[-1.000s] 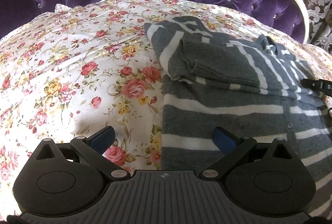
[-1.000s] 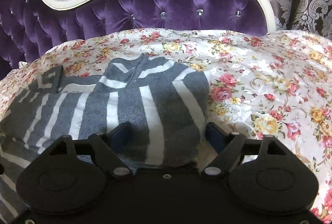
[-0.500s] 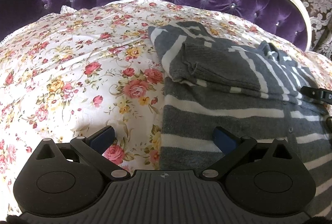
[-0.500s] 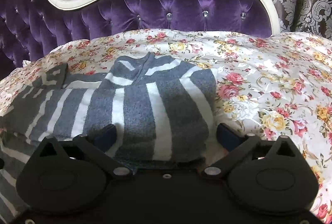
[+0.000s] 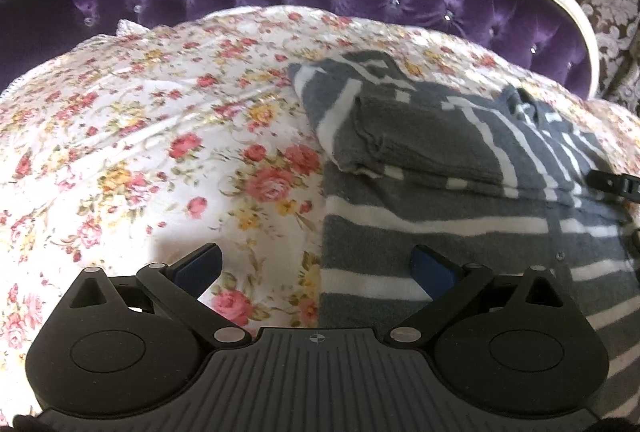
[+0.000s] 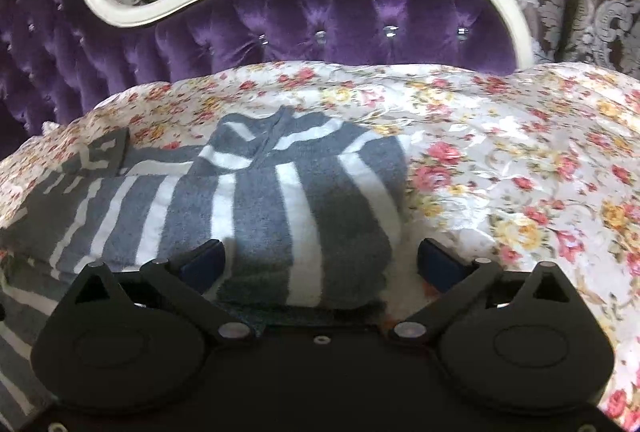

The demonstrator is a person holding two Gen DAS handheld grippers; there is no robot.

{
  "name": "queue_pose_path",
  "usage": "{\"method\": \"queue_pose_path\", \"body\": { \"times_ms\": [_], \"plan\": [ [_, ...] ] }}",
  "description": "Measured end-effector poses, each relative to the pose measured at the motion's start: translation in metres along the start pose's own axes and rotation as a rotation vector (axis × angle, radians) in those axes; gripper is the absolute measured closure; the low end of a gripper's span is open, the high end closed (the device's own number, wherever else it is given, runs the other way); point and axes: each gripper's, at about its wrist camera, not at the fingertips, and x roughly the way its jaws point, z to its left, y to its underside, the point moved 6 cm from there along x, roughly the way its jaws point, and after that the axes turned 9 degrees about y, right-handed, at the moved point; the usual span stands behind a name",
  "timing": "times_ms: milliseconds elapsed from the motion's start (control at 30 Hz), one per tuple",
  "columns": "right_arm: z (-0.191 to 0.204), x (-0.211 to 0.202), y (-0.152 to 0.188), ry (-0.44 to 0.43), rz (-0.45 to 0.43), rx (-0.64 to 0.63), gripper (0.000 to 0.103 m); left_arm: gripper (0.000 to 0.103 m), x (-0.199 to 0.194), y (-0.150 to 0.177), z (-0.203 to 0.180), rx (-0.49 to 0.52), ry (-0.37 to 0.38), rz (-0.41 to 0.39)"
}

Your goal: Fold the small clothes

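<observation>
A floral bedspread (image 5: 140, 135) covers the bed. On it lies a grey sweater (image 5: 440, 224) with white stripes, 1 sleeve (image 5: 420, 147) folded across it. Left tool (image 5: 316, 264) is spread over its edge; right tool (image 6: 320, 260) is spread, straddling its folded side.

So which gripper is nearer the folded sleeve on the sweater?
Left. The left gripper faces the folded sleeve; the right gripper sits at the sweater's other side.
</observation>
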Motion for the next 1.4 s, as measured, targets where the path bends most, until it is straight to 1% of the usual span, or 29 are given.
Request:
{"method": "queue_pose_path", "body": {
  "times_ms": [67, 133, 200, 267, 367, 467, 533, 667, 767, 933, 1067, 1167, 1400],
  "plan": [
    [-0.007, -0.006, -0.003, 0.032, -0.024, 0.024, 0.001, 0.002, -0.004, -0.001, 0.003, -0.007, -0.011, -0.016],
    [-0.014, -0.015, -0.008, 0.058, -0.071, 0.046, 0.001, 0.002, -0.009, -0.002, 0.007, -0.01, -0.031, -0.034],
    [-0.018, -0.023, -0.01, 0.084, -0.115, 0.048, 0.001, 0.002, -0.015, 0.0, 0.009, -0.004, -0.052, -0.045],
    [-0.019, -0.028, -0.01, 0.105, -0.137, 0.034, 0.001, 0.002, -0.024, 0.003, 0.01, -0.002, -0.063, -0.059],
    [-0.018, -0.039, -0.007, 0.094, -0.139, 0.027, 0.001, 0.002, -0.039, 0.008, 0.01, -0.017, -0.072, -0.077],
    [-0.017, -0.061, -0.006, 0.064, -0.148, 0.051, 0.001, 0.002, -0.053, 0.015, 0.008, -0.022, -0.074, -0.077],
    [-0.015, -0.073, -0.004, 0.037, -0.138, 0.053, 0.001, 0.002, -0.064, 0.02, 0.006, -0.014, -0.082, -0.076],
    [-0.008, -0.104, 0.001, -0.009, -0.125, 0.035, 0.001, 0.002, -0.09, 0.033, 0.006, -0.031, -0.08, -0.086],
    [-0.002, -0.124, 0.009, -0.05, -0.104, 0.025, 0.001, 0.002, -0.106, 0.044, 0.005, -0.048, -0.08, -0.089],
    [0.002, -0.152, 0.03, -0.111, -0.059, 0.032, 0.001, 0.002, -0.125, 0.066, -0.001, -0.051, -0.064, -0.069],
    [0.001, -0.17, 0.047, -0.135, -0.022, 0.046, 0.001, 0.002, -0.14, 0.084, -0.007, -0.071, -0.037, -0.064],
    [0.002, -0.186, 0.059, -0.155, -0.013, 0.046, 0.001, 0.002, -0.151, 0.098, -0.011, -0.081, -0.016, -0.06],
    [-0.004, -0.217, 0.086, -0.155, -0.008, 0.033, 0.001, 0.002, -0.168, 0.125, -0.02, -0.044, -0.006, -0.053]
  ]
}}
